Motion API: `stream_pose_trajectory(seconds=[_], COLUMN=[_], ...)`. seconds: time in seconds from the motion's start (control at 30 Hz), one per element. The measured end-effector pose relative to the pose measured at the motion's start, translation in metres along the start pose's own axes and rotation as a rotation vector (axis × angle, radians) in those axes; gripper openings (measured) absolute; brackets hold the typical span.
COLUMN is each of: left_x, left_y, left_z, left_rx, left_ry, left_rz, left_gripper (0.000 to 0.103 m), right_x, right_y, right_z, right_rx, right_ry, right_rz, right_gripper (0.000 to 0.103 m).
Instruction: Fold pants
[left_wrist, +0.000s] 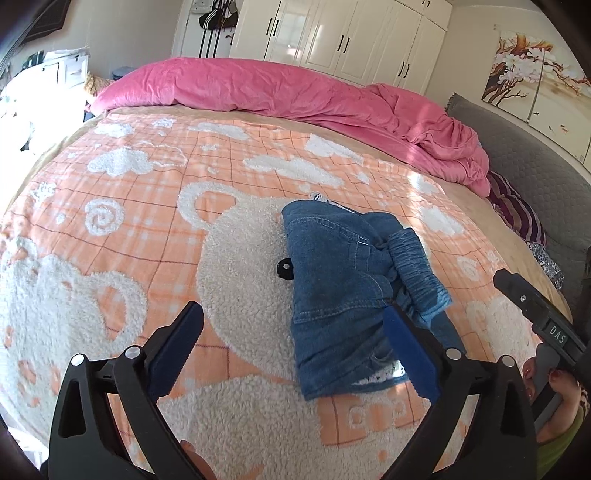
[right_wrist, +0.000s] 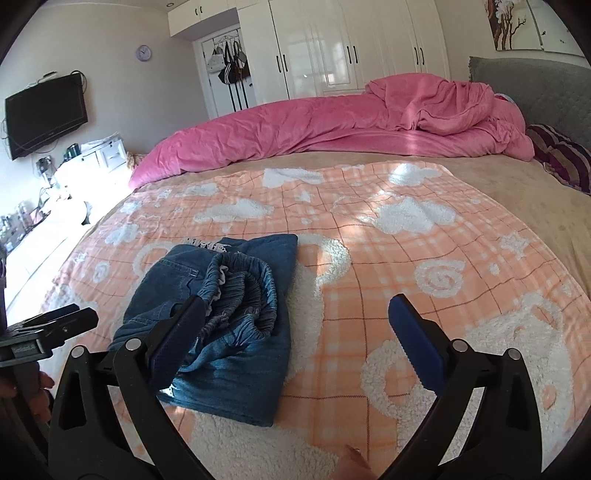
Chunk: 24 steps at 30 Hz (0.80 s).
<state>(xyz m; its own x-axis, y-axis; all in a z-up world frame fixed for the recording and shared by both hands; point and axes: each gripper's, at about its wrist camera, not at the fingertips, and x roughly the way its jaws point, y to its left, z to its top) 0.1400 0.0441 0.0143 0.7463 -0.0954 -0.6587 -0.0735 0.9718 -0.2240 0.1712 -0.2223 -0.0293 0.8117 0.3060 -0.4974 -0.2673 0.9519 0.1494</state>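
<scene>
the pants (left_wrist: 340, 295) lie in a small folded bundle on the orange bear blanket (left_wrist: 147, 206) on the bed, with the stretchy waist on top. the left claw (left_wrist: 291, 354) is wide and holds nothing. the right claw (right_wrist: 295, 339) is wide too and empty. both hang just above the bundle, likely because the fold looks done and the pants can rest.

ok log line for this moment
pants: folded bundle on blanket | left gripper: open, empty | right gripper: open, empty
</scene>
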Motion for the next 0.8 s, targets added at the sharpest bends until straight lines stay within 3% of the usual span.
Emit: stream_pose_trajectory(seconds=[0.2, 0.8], left_x=[-0.026, -0.080], left_y=[-0.007, -0.004], left_z=[-0.007, -0.037], left_rx=[0.020, 0.049], left_ry=[-0.049, -0.114], left_rz=[0.001, 0.047], left_gripper=[0.098, 0.098], right_x=[-0.027, -0.073], right_y=[0.006, 0.010], right_z=[-0.003, -0.026], right_rx=[-0.009, 0.001], right_ry=[-0.056, -0.075], right_rz=[0.000, 0.014], right_gripper=[0.094, 0.094])
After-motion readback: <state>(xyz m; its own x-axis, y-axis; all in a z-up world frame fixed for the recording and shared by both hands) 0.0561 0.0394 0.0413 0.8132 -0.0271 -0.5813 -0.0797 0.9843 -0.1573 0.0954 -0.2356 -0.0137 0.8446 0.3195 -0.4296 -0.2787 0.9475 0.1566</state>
